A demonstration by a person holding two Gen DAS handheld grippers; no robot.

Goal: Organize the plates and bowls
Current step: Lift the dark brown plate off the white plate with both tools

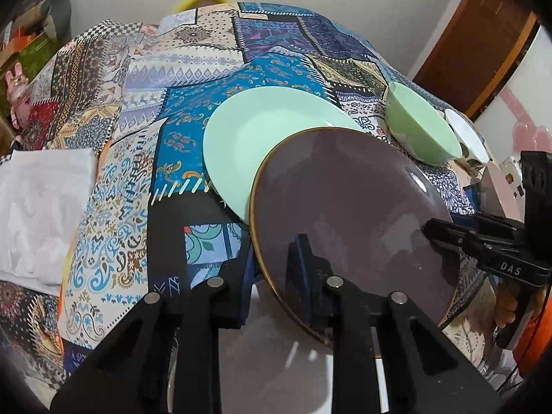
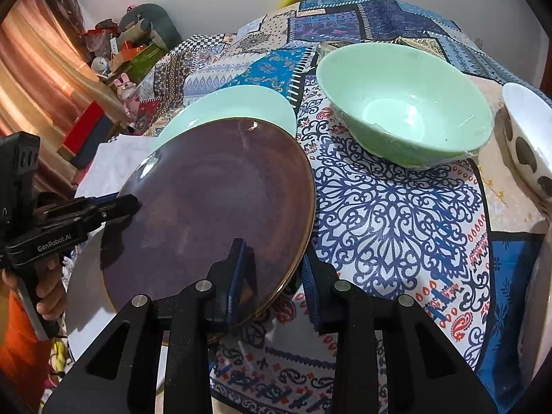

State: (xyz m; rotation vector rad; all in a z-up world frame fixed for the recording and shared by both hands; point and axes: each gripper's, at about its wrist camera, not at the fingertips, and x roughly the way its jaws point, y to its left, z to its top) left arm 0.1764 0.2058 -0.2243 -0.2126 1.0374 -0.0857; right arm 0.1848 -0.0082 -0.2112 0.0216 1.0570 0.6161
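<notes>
Both claws clamp the purple plate (image 1: 348,214) by opposite rim edges: left gripper (image 1: 276,269), right gripper (image 2: 272,276). Plate tilted, raised over the mint plate (image 1: 262,138) near the table's (image 2: 396,214) front edge. Judged stiff, glazed, slippery, breakable; rim grips suit it. Green bowl (image 2: 407,103) and spotted bowl (image 2: 528,138) sit toward the right edge; open cloth lies between them and the plates.

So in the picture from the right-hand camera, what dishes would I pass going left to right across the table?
Purple plate, gripped at its edges by both tongs, with the mint plate peeking out behind it → green bowl → white spotted bowl at the right edge.
</notes>
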